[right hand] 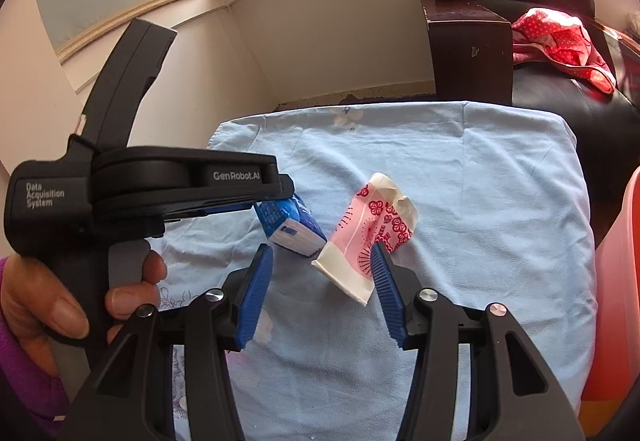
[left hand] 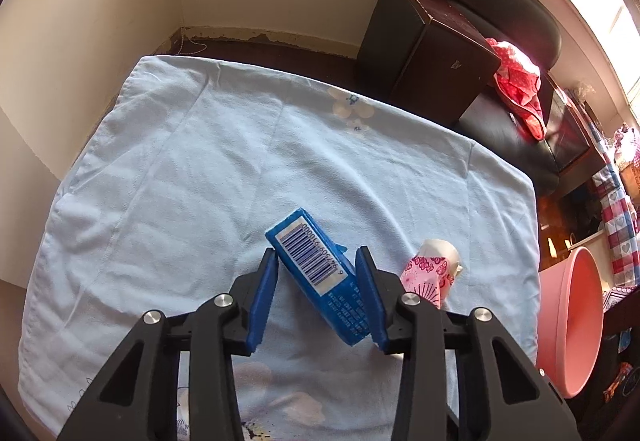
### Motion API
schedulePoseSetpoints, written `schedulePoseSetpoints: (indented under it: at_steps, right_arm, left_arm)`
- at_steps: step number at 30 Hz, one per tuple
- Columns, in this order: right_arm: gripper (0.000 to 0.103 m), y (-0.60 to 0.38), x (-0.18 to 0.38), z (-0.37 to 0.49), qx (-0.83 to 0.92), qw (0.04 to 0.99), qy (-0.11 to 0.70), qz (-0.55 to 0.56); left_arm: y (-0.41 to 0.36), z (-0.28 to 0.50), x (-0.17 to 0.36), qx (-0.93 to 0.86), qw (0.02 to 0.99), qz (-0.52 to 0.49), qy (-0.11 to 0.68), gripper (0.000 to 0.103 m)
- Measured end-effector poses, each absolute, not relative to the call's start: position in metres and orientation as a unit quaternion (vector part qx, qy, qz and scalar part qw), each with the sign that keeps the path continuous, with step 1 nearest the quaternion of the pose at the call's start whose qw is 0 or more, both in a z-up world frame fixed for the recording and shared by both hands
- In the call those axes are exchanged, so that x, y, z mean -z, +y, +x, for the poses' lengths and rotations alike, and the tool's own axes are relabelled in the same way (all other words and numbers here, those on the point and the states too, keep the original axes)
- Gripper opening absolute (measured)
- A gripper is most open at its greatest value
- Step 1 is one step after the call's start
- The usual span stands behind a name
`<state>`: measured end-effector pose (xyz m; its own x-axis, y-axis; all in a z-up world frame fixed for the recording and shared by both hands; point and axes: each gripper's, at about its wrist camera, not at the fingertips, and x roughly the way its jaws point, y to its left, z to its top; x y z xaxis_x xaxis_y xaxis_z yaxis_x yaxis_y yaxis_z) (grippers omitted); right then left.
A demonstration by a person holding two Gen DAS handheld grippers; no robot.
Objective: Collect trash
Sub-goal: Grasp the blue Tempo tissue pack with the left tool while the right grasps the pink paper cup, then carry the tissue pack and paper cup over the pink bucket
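Left gripper (left hand: 316, 253): ribbed blue pads straddle a glossy blue carton (left hand: 318, 281) lying on the wrinkled cloth (left hand: 180, 161); contact unclear. Right gripper (right hand: 322, 253): jaws wide, crumpled pink paper cup (right hand: 366, 237) between them. Only the left view shows the carton's barcode and the pink basin (left hand: 576, 321).

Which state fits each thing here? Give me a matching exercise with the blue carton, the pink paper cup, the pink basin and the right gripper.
Things:
1. blue carton
2. pink paper cup
3. pink basin
4. right gripper

States:
A. open, above the cloth, holding nothing
B. crushed, lying on the light blue cloth
C. between the left gripper fingers
D. beside the table, off the cloth

Pairs: 1-C, 2-B, 3-D, 4-A
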<state>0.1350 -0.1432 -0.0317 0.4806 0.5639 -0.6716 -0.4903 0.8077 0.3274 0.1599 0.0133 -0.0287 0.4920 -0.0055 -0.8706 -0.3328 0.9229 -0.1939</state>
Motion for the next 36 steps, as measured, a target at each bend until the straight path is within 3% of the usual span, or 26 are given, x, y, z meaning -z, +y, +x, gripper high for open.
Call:
schedulePoseSetpoints:
  at_steps: [12, 16, 18, 36]
  right_arm:
    - [0.051, -0.120, 0.048, 0.145, -0.273, 0.863, 0.425, 0.011]
    - [0.030, -0.120, 0.050, 0.145, -0.264, 0.865, 0.426, 0.002]
    - [0.025, -0.122, 0.052, 0.144, -0.260, 0.865, 0.429, 0.000]
    - [0.022, -0.163, 0.012, 0.101, -0.255, 0.891, 0.376, 0.016]
  left_arm:
    - [0.030, 0.132, 0.023, -0.071, 0.863, -0.167, 0.472, 0.033]
    - [0.033, 0.121, 0.021, -0.072, 0.871, -0.149, 0.463, 0.033]
    - [0.033, 0.116, 0.020, -0.072, 0.874, -0.145, 0.459, 0.033]
    - [0.009, 0.094, 0.003, -0.042, 0.897, -0.109, 0.427, 0.033]
